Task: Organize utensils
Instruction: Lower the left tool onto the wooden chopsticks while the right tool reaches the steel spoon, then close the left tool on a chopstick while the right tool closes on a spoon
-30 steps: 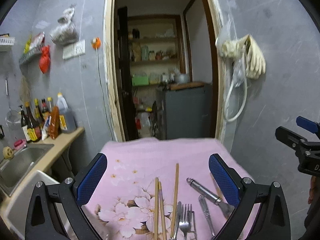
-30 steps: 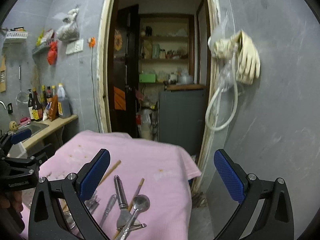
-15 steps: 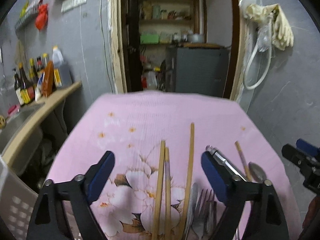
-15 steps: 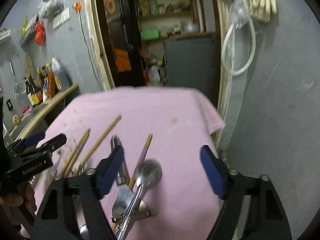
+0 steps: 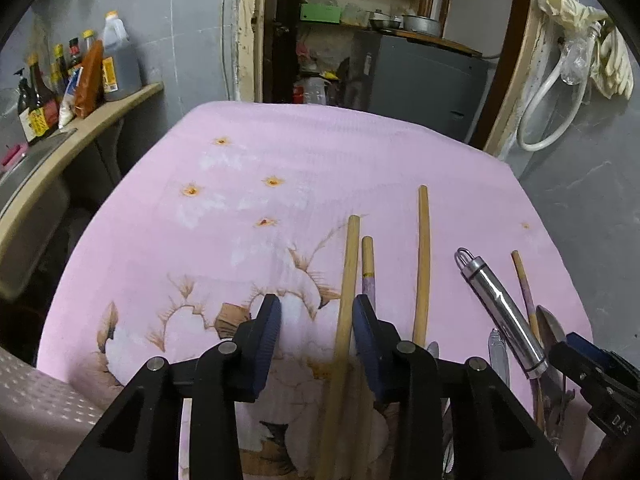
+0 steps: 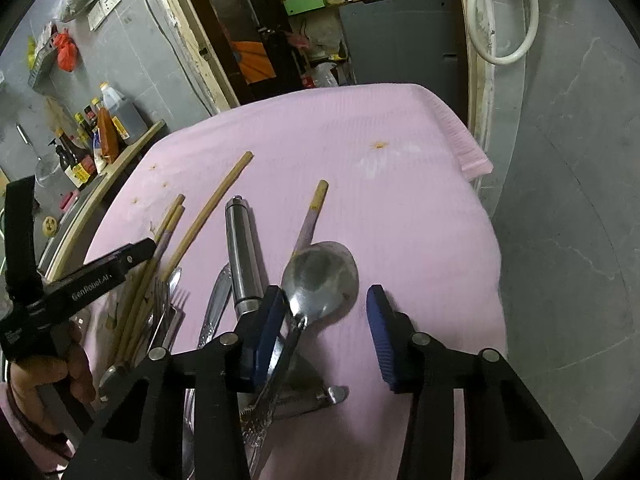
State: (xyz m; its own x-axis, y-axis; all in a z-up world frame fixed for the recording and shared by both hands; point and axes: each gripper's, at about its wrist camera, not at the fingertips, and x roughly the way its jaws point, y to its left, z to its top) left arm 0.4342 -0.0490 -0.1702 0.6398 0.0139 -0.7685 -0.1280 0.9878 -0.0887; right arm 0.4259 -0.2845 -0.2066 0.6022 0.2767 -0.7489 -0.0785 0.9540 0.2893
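Utensils lie on a pink flowered cloth (image 5: 248, 184). My left gripper (image 5: 316, 304) hangs low over several wooden chopsticks; its jaws are closing. One chopstick (image 5: 347, 280) runs between them close to the right pad, and the pads do not press it. My right gripper (image 6: 325, 294) is closing around a steel spoon (image 6: 320, 276). The spoon's neck passes by the left pad without being clamped. A steel cylinder handle (image 6: 242, 252) and forks (image 6: 168, 308) lie left of the spoon. A purple-banded chopstick (image 6: 312, 216) lies beyond it.
Sauce bottles (image 5: 60, 92) stand on a counter at the left, beside a sink. An open doorway with a grey cabinet (image 5: 416, 80) lies behind the table. A hose and gloves (image 5: 600, 60) hang on the right wall. A hand (image 6: 52, 376) holds the left gripper.
Both grippers have dropped toward the table and tipped downward. Their jaws have narrowed from wide open, the left around a chopstick and the right around the spoon.
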